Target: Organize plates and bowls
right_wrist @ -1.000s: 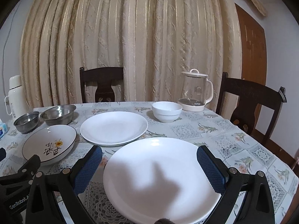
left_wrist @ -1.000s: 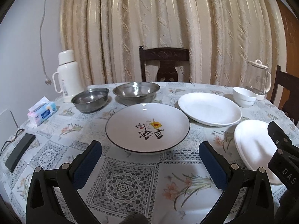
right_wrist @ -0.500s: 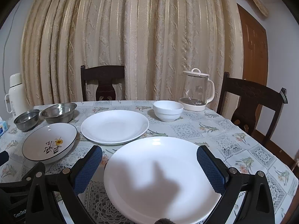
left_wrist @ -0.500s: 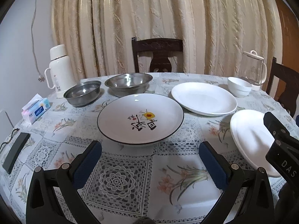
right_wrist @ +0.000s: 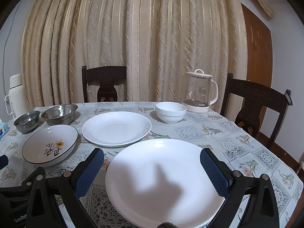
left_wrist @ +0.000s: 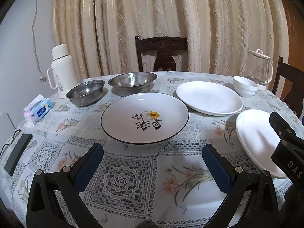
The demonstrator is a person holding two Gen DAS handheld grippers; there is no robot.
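Lace tablecloth under both grippers; left and right fingers spread, empty

The right tongs hide the near white plate's edge.

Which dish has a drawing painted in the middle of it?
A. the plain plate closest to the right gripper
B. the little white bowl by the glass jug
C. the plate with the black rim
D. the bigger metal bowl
C. The plate with the black rim has black brush marks and a small yellow and red patch in its middle; the little white bowl, the bigger metal bowl and the plain plate show no drawing.
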